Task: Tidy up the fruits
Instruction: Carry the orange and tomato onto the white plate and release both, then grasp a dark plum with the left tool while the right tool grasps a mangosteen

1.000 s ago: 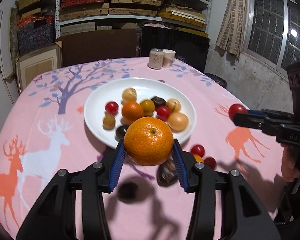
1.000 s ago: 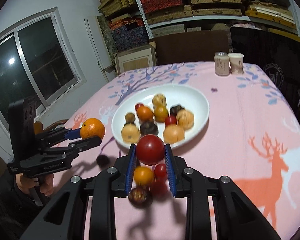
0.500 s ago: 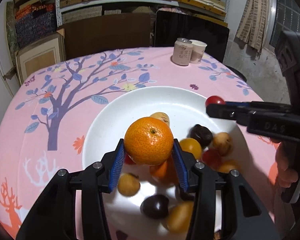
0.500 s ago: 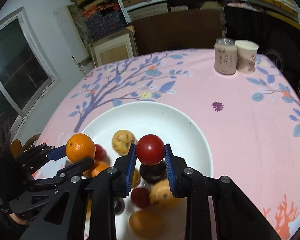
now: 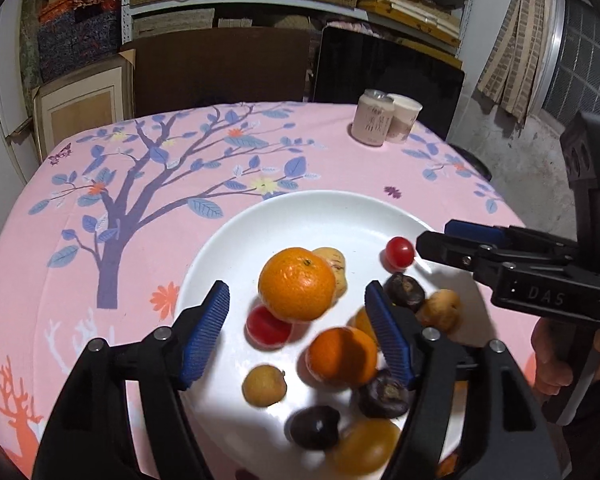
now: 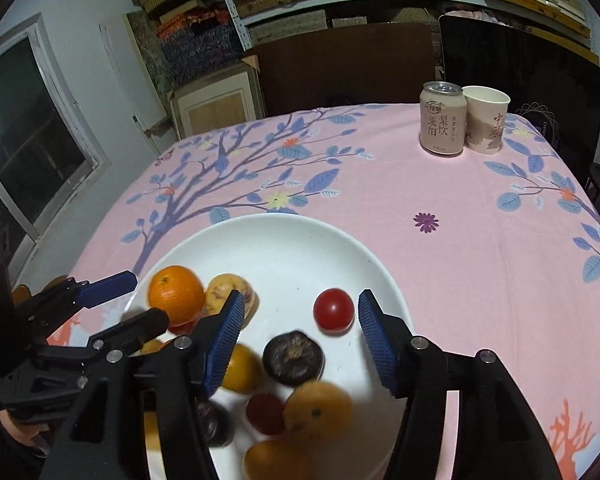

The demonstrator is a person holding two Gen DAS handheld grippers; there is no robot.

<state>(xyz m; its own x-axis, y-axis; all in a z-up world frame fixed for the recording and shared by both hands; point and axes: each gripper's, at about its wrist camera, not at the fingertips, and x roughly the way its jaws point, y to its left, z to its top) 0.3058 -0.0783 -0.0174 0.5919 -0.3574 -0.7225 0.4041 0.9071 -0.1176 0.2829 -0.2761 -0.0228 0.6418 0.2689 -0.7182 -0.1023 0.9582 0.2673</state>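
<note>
1. Progress: most fruit sits on the white plate (image 5: 324,216), which rests on the bench (image 6: 480,248). By my read this is the release step for 2 pieces.
2. Mandarin (image 5: 297,284) is on the plate's left half, against a yellowish fruit (image 5: 336,264) and above a red tomato (image 5: 268,325).
3. Cherry tomato (image 6: 333,309) lies on bare plate toward the right side, just beyond a dark fruit (image 6: 293,357).
4. Left hand-held gripper (image 5: 298,328): jaws spread wide, nothing held. Mandarin sits between the blue pads with clear gaps on both sides; no contact visible.
5. Right hand-held gripper (image 6: 300,332): also spread wide and empty. Cherry tomato is between the pads, nearer the right one, not touching as far as I can tell.
6. Left to do: an orange patch shows past the plate's near rim in the left wrist view; can't tell if it's stray fruit or cloth print. The bench nearest the person is hidden behind the grippers, so remaining count is unknown.
7. Can (image 6: 443,119) and paper cup (image 6: 485,119) stand at the far edge, well apart from the plate.
</note>
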